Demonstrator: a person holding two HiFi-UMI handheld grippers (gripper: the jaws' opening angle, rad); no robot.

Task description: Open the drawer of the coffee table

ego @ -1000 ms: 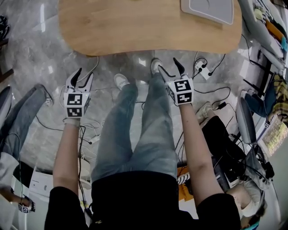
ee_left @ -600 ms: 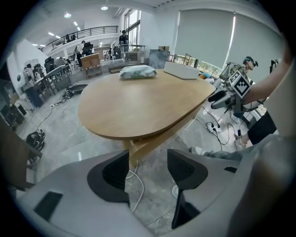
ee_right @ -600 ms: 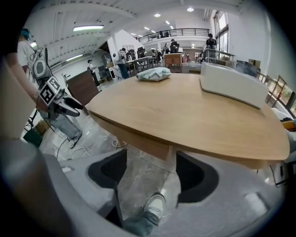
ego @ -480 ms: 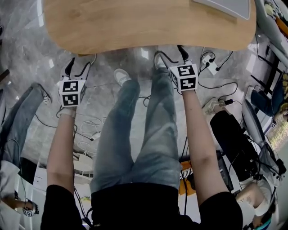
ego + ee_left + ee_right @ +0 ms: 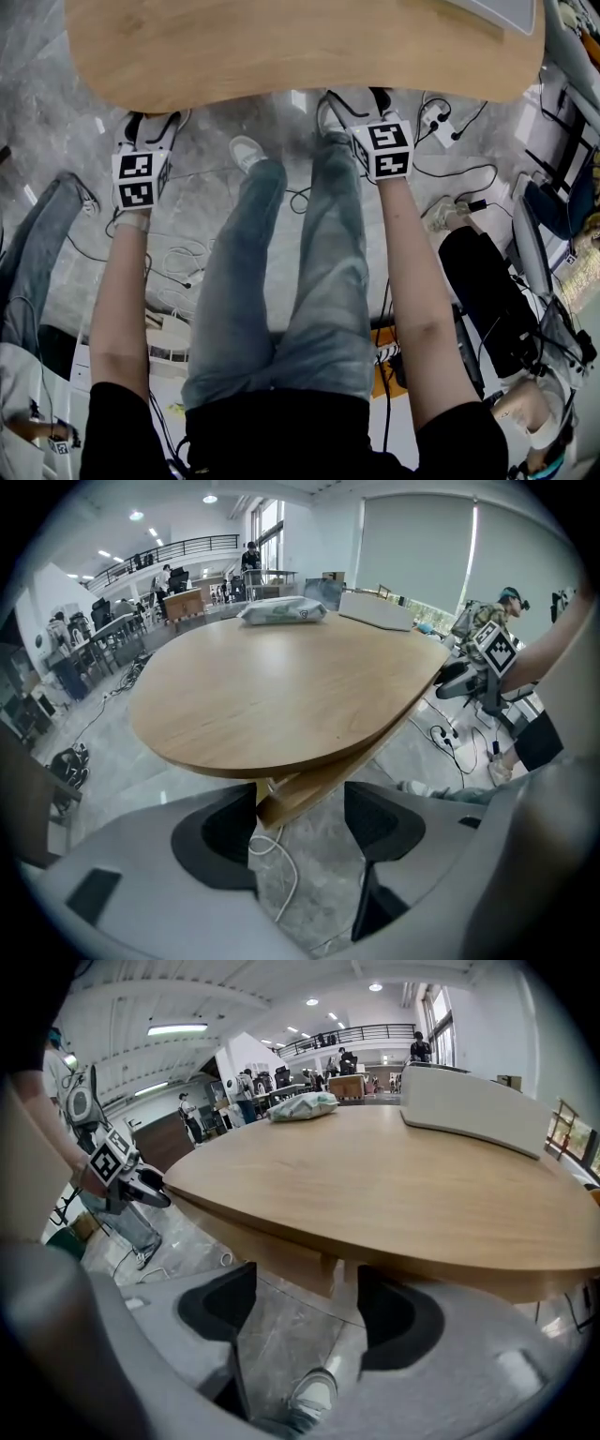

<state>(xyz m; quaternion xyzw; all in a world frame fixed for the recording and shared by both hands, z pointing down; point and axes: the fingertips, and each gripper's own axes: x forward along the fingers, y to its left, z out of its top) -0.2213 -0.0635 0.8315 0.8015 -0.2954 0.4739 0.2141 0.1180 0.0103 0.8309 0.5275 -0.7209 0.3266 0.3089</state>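
Wood-topped coffee table point(image 5: 281, 47) right ahead of me, its drawer point(image 5: 281, 1251) tucked under the top. Left gripper point(image 5: 153, 120) fingers are opening, right gripper point(image 5: 354, 97) fingers spread wide. Nothing pinched, and both sit at the near edge.

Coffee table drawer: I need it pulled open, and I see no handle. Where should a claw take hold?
Grip the lower edge of the wooden front hanging under the tabletop, coming in low from the near side. The top overhangs that front and no knob shows, so its bottom lip is probably the only purchase.
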